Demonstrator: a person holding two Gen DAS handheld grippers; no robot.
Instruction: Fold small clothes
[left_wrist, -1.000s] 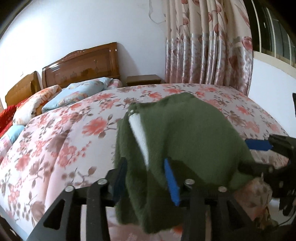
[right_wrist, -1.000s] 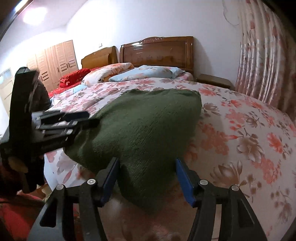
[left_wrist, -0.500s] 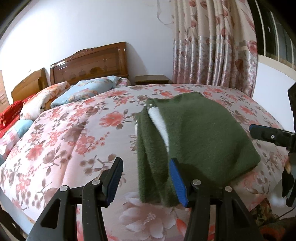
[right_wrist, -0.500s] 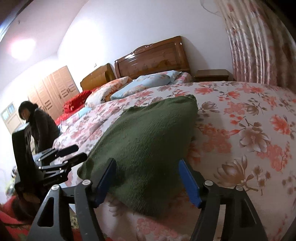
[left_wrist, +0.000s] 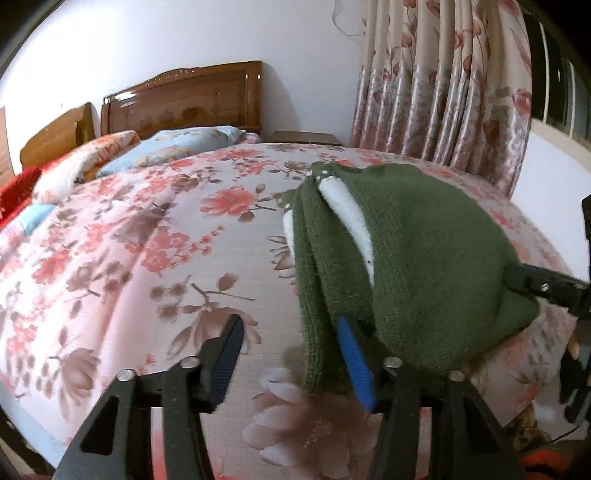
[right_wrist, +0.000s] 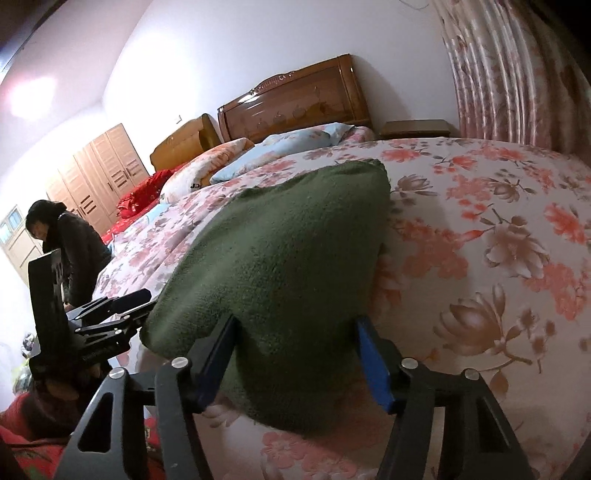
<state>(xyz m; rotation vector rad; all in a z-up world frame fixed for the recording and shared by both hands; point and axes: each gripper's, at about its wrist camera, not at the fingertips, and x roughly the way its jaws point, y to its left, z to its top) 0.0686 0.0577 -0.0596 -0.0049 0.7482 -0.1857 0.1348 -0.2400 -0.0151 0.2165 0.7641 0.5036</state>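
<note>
A dark green knitted garment (left_wrist: 424, 258) with a white lining lies folded on the floral bed cover (left_wrist: 155, 258). My left gripper (left_wrist: 291, 354) is open; the garment's near left edge lies by its right finger. My right gripper (right_wrist: 295, 354) is open and wide, with the garment's (right_wrist: 288, 251) near corner lying between its fingers. The right gripper also shows at the right edge of the left wrist view (left_wrist: 546, 284); the left gripper shows at the left of the right wrist view (right_wrist: 110, 314).
Pillows (left_wrist: 177, 144) and a wooden headboard (left_wrist: 184, 99) stand at the far end. A floral curtain (left_wrist: 443, 85) hangs at the right. A person (right_wrist: 62, 240) in dark clothes bends beside the bed near a wardrobe (right_wrist: 99, 177).
Both grippers let go of the garment and opened. It dropped flat on the bed, and both grippers drew back toward its near edge.
</note>
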